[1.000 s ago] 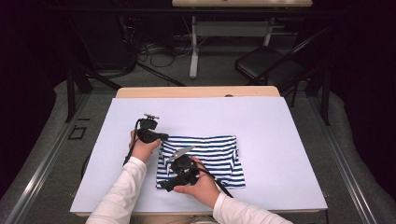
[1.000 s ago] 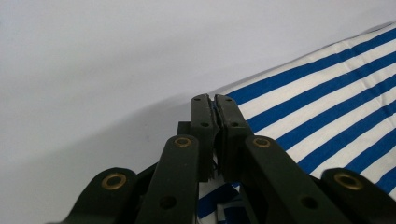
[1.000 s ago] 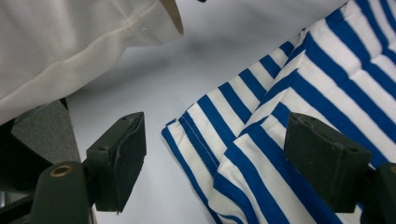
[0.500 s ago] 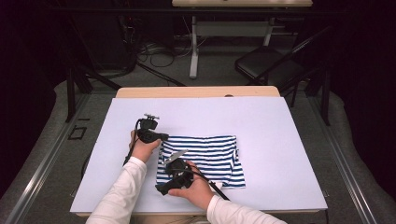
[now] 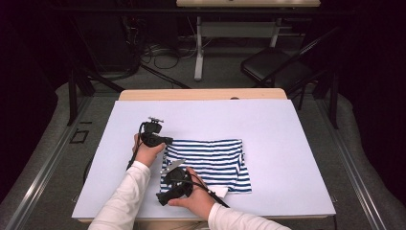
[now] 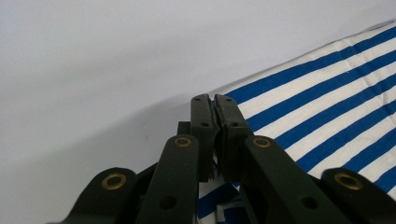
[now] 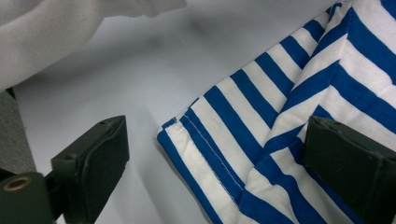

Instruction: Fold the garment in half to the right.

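Observation:
A blue-and-white striped cloth [image 5: 206,160] lies folded flat on the white table [image 5: 287,134]. My left gripper [image 5: 160,140] is at its far left corner. In the left gripper view this gripper [image 6: 215,98] is shut, with the edge of the cloth [image 6: 327,107] pinched between the jaws. My right gripper [image 5: 165,194] hovers low over the near left corner. Its jaws have just been opening. In the right gripper view the gripper [image 7: 217,125] stands wide open, astride the hemmed corner of the cloth [image 7: 261,116], and its pads [image 7: 98,154] do not touch the cloth.
A white sleeve [image 7: 56,32] of the left arm lies close beyond the right gripper's jaws. A wooden strip [image 5: 201,93] edges the table's far side. On the floor behind are a dark chair [image 5: 273,69] and cables [image 5: 158,52].
My right gripper has moved toward the near left, slightly lower, and its jaws have spread apart over the cloth's corner. The left gripper has stayed still.

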